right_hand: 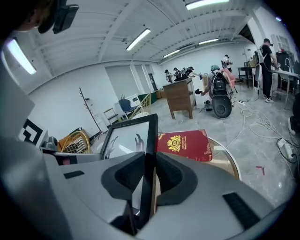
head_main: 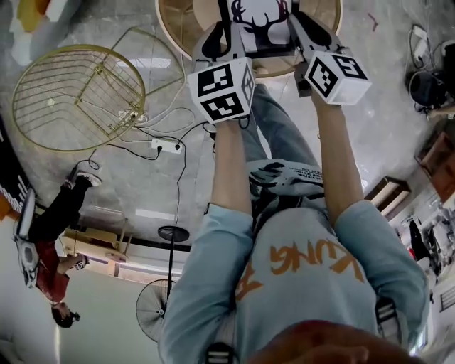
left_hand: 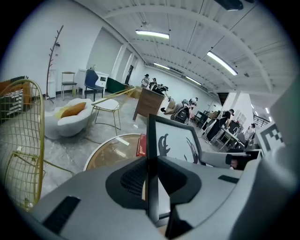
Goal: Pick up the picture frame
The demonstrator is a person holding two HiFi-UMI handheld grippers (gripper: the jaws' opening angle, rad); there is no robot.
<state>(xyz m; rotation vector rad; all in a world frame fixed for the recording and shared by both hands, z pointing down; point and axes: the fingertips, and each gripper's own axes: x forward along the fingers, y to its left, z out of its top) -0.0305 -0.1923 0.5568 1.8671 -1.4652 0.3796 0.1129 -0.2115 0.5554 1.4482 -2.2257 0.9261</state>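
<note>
Here, picture frame (head_main: 259, 25) held, left gripper (left_hand: 152, 171), right gripper (right_hand: 149, 174)

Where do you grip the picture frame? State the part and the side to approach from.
Grip the picture frame by its thin black side rails, one gripper per side, coming in edge-on from left and right. It is a flat, wide panel; only its thickness fits between jaws. The left gripper and right gripper are clamped exactly so.
</note>
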